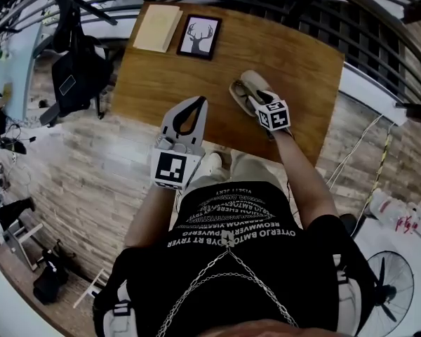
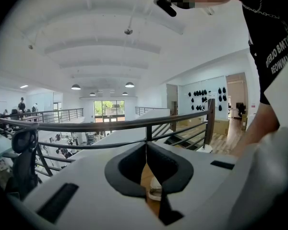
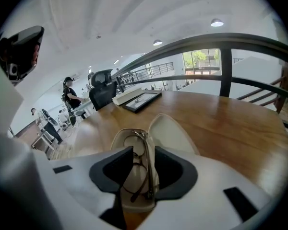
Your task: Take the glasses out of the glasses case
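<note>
An open beige glasses case [image 1: 243,88] lies on the wooden table [image 1: 161,83], right of its middle. In the right gripper view its lid [image 3: 173,133] lies tipped back, and thin-framed folded glasses [image 3: 145,169] rest in the lower shell. My right gripper [image 3: 144,152] reaches into the case with its jaws narrowed onto the glasses' frame; in the head view this gripper [image 1: 257,101] sits over the case's near end. My left gripper [image 1: 198,102] hovers left of the case, shut and holding nothing. In its own view the left gripper [image 2: 146,145] points at the railing, and the case [image 2: 156,189] shows below.
A framed deer picture [image 1: 200,36] and a pale book [image 1: 156,27] lie at the table's far left; the picture [image 3: 141,99] lies beyond the case. A metal railing [image 1: 379,20] curves round the table's far side. A black bag [image 1: 74,76] hangs left of the table.
</note>
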`<control>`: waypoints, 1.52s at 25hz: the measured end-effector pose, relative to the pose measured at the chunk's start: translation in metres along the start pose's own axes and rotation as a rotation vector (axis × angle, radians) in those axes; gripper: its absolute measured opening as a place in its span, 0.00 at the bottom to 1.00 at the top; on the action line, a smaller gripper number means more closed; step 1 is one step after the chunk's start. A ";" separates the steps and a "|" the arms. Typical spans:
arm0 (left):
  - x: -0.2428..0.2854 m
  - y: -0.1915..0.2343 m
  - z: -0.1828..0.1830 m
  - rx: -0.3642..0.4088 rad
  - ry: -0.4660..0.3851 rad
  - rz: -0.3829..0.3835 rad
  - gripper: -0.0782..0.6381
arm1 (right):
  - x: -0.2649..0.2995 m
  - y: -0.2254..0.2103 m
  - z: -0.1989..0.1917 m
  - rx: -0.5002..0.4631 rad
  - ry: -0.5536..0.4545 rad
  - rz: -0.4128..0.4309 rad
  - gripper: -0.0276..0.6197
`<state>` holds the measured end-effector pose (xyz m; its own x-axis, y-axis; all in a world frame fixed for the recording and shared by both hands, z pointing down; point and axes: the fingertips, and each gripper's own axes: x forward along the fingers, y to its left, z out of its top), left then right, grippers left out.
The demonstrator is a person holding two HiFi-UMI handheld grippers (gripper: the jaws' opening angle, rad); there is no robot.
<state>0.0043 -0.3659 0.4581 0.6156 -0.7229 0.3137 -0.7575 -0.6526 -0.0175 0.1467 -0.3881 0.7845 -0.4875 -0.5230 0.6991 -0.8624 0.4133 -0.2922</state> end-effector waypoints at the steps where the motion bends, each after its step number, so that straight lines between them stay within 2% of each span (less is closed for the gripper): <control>1: -0.001 0.001 0.000 0.000 0.001 0.004 0.15 | 0.002 0.000 -0.002 -0.002 0.009 0.000 0.24; 12: -0.009 0.010 -0.003 0.006 0.012 0.031 0.15 | 0.022 -0.001 -0.016 0.019 0.083 -0.010 0.22; 17: -0.012 0.008 -0.001 0.016 0.015 0.028 0.15 | 0.022 -0.007 -0.022 0.063 0.111 -0.033 0.11; 24: -0.017 0.008 -0.001 0.018 0.019 0.024 0.15 | 0.024 -0.006 -0.024 0.058 0.148 -0.009 0.09; 38: -0.037 0.007 0.005 0.028 -0.010 0.019 0.15 | -0.010 0.000 -0.003 0.063 0.056 -0.034 0.09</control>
<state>-0.0226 -0.3445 0.4411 0.6033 -0.7376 0.3033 -0.7628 -0.6446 -0.0503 0.1521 -0.3806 0.7791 -0.4508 -0.4924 0.7445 -0.8861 0.3476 -0.3067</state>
